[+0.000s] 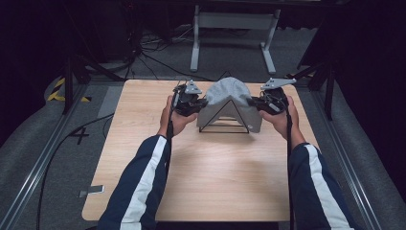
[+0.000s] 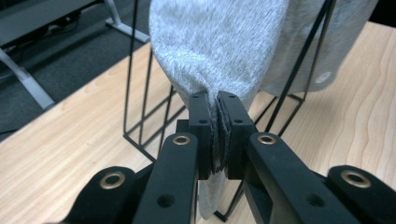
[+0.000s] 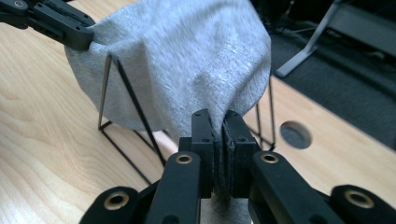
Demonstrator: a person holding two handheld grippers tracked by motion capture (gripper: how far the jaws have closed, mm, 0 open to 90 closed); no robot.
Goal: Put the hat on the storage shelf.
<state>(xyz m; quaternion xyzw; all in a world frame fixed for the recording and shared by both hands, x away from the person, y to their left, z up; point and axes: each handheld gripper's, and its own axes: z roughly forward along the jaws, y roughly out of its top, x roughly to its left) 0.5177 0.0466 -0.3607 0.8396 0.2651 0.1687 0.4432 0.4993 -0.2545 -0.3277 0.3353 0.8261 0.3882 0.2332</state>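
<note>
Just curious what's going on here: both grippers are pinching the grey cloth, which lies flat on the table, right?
Not quite. Both grippers, left and right, do pinch the grey cloth, but it is draped over a black wire stand, not flat on the table, as the high view shows.

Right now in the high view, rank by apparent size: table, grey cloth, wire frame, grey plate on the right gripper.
1. table
2. grey cloth and wire frame: unsure, since the cloth drapes over the frame and hides much of it
3. grey plate on the right gripper, smallest
</note>
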